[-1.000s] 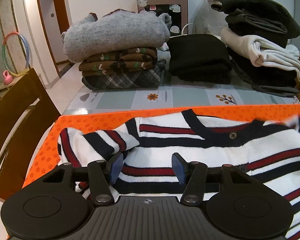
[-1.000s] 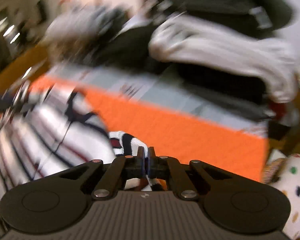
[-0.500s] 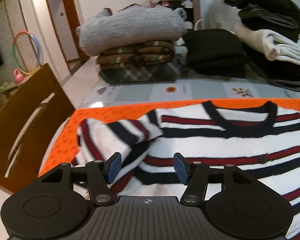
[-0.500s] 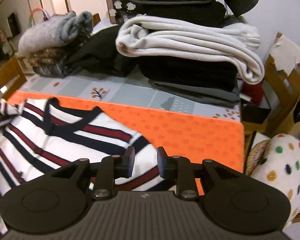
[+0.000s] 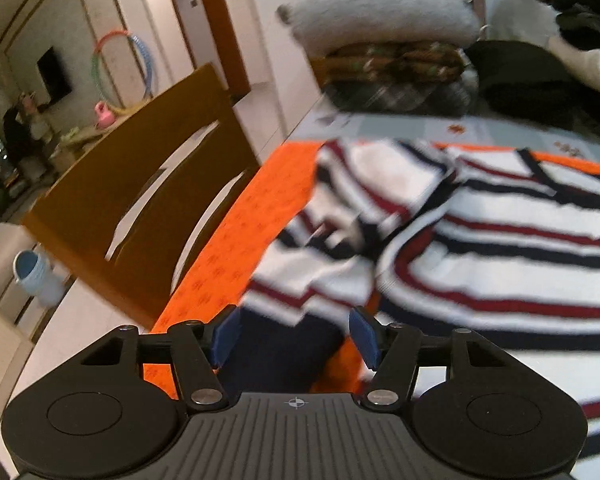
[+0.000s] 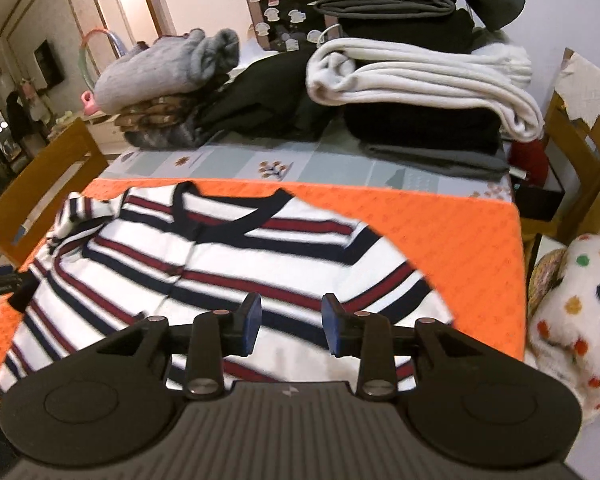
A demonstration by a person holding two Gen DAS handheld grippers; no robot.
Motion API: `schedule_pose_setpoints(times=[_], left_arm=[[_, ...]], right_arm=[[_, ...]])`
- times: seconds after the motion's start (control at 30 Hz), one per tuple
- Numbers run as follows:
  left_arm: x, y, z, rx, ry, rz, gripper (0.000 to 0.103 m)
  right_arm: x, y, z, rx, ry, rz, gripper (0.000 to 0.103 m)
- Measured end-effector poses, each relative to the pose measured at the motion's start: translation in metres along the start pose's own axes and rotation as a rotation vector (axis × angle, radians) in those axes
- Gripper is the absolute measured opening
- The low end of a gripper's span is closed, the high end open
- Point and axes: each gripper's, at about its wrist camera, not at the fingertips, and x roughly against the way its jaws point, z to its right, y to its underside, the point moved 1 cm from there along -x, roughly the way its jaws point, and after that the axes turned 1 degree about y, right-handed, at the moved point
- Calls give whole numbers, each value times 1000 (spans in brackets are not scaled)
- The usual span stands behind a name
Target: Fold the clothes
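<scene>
Spread flat on the orange mat (image 6: 452, 216), the striped sweater (image 6: 228, 264) lies just ahead of both tongs, its left sleeve (image 5: 352, 200) bunched in front of the left gripper (image 5: 294, 338). That gripper's jaws stand wide with a dark cuff between them, untouched. The right gripper (image 6: 290, 330) has just been opening; its jaws are narrowly parted above the hem, holding nothing. Beyond, folded clothes (image 6: 416, 76) are stacked; a wooden chair (image 5: 140, 192) stands to the left.

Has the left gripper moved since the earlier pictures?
Yes. The left gripper has shifted left: the wooden chair now fills much more of its view, and the striped sweater lies further right.
</scene>
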Motion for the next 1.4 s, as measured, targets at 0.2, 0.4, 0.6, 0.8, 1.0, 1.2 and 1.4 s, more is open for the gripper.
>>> schedule_pose_setpoints(times=[0.2, 0.4, 0.6, 0.8, 1.0, 1.2, 1.4], left_arm=[[-16, 16, -23, 37, 58, -27, 63], [-20, 19, -31, 33, 231, -4, 10], [11, 14, -73, 20, 265, 90, 8], [50, 9, -166, 75, 178, 165, 8], [86, 15, -242, 79, 92, 228, 7], [98, 21, -277, 22, 44, 253, 7], [85, 17, -295, 74, 110, 200, 7]], right_arm=[[13, 19, -44, 14, 14, -16, 39], [19, 35, -94, 8, 57, -37, 39], [23, 45, -154, -4, 65, -35, 39], [13, 52, -214, -10, 39, -34, 42], [-10, 61, -268, -7, -4, -58, 42], [-28, 71, -306, -3, -34, -84, 42], [-37, 75, -327, -3, -38, -96, 42]])
